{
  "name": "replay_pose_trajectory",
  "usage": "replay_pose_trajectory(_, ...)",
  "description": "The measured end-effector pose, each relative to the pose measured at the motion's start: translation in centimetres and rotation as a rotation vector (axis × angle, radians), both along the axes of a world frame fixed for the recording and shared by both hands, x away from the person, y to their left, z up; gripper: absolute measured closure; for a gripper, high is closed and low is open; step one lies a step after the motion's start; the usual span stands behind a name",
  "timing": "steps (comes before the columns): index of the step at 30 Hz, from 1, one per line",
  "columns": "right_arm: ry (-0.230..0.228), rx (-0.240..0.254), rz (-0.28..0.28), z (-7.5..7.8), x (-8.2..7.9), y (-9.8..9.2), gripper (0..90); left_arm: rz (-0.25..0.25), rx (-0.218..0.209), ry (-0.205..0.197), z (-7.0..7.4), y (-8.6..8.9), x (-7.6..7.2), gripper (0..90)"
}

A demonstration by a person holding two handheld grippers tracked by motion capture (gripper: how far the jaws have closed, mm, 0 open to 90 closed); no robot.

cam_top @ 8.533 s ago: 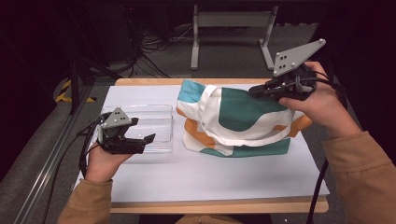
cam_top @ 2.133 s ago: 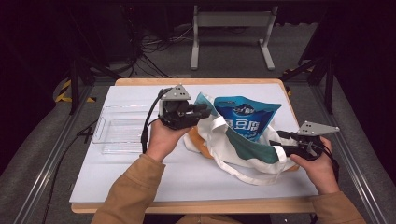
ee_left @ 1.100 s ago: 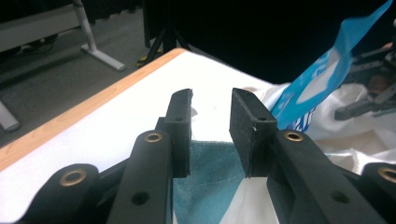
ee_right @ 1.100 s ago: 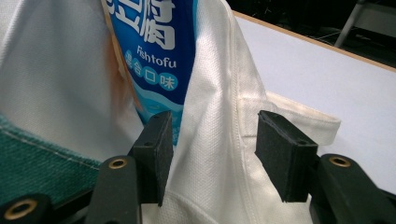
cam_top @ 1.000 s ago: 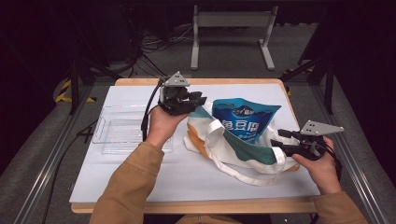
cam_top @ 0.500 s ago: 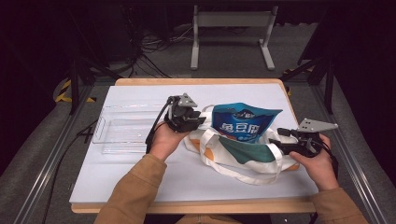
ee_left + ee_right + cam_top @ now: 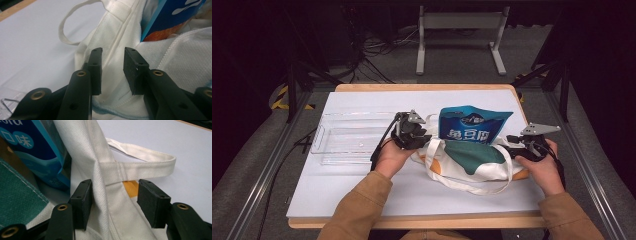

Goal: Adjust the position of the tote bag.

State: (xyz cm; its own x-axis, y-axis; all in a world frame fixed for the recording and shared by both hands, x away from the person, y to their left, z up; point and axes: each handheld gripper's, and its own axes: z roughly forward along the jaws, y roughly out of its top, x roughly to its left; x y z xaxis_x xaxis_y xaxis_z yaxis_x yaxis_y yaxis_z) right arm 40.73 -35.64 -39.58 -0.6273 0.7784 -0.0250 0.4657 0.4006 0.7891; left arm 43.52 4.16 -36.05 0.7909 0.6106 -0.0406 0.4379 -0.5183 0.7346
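A white tote bag (image 7: pixel 472 162) with green and orange patches lies in the middle of the table, and a blue snack pouch (image 7: pixel 474 127) stands in its mouth. My left gripper (image 7: pixel 426 141) is low at the bag's left rim. In the left gripper view its jaws (image 7: pixel 112 51) stand apart over the white fabric (image 7: pixel 175 65) without pinching it. My right gripper (image 7: pixel 512 142) is at the bag's right end. Its jaws (image 7: pixel 115 185) have just been closing around a fabric fold (image 7: pixel 100 195) below the strap (image 7: pixel 145 155). The left pad touches the fold; the right pad stands off it.
A clear plastic tray (image 7: pixel 347 140) lies left of the bag, close behind my left hand. One bag handle (image 7: pixel 472 187) loops toward the table's front edge. Metal rails run along both sides of the table, and a stand's legs are on the floor beyond it.
My left hand has come down from above the bag to its left rim, and the bag's mouth has sunk with it. My right hand has shifted slightly inward and lower.
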Motion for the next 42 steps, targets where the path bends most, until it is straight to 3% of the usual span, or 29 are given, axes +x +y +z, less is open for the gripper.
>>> replay_pose_trajectory(4,-0.058,0.050,0.010,2.0,-1.5,-0.3,46.7,0.002,-0.023,0.001,0.2,0.5,0.0,67.8)
replay_pose_trajectory(7,-0.102,0.058,0.014,3.6,-2.8,-0.4,46.8,0.005,-0.019,0.001,0.1,0.4,0.0,67.7)
replay_pose_trajectory(11,-0.202,0.116,0.016,6.6,-5.5,-0.7,51.3,0.008,-0.021,0.000,0.0,0.4,0.0,67.7)
replay_pose_trajectory(14,-0.228,0.172,0.051,8.2,-7.0,-0.1,55.6,0.010,-0.024,-0.002,0.0,0.4,-0.2,67.8)
replay_pose_trajectory(17,-0.214,0.206,0.089,8.6,-7.9,1.6,54.8,0.008,-0.029,-0.003,-0.1,0.4,-0.3,68.1)
replay_pose_trajectory(21,-0.182,0.240,0.125,7.5,-8.2,4.0,50.4,0.005,-0.037,0.004,-0.3,0.5,-0.3,68.0)
replay_pose_trajectory(24,-0.141,0.179,0.143,5.9,-7.9,5.4,47.0,0.003,-0.045,0.016,-0.5,0.5,-0.2,67.9)
replay_pose_trajectory(29,-0.119,0.171,0.144,4.2,-7.6,5.4,48.1,-0.001,-0.049,0.028,-0.7,0.7,-0.2,67.7)
replay_pose_trajectory(33,-0.105,0.062,0.142,2.8,-7.4,5.7,51.2,0.002,-0.038,0.033,-1.0,0.5,-0.2,67.8)
replay_pose_trajectory(36,-0.084,0.007,0.143,1.4,-7.3,6.0,50.5,0.005,-0.030,0.043,-1.3,0.3,-0.1,67.8)
replay_pose_trajectory(37,-0.075,0.001,0.140,1.1,-7.2,5.9,50.1,0.008,-0.024,0.046,-1.4,0.2,-0.1,67.8)
replay_pose_trajectory(39,-0.037,-0.062,0.110,0.3,-6.8,5.7,48.5,0.008,-0.025,0.049,-1.6,0.2,0.0,67.8)
replay_pose_trajectory(42,-0.010,-0.057,0.115,-0.7,-6.5,5.5,48.4,0.012,-0.016,0.060,-2.0,0.0,0.0,67.8)
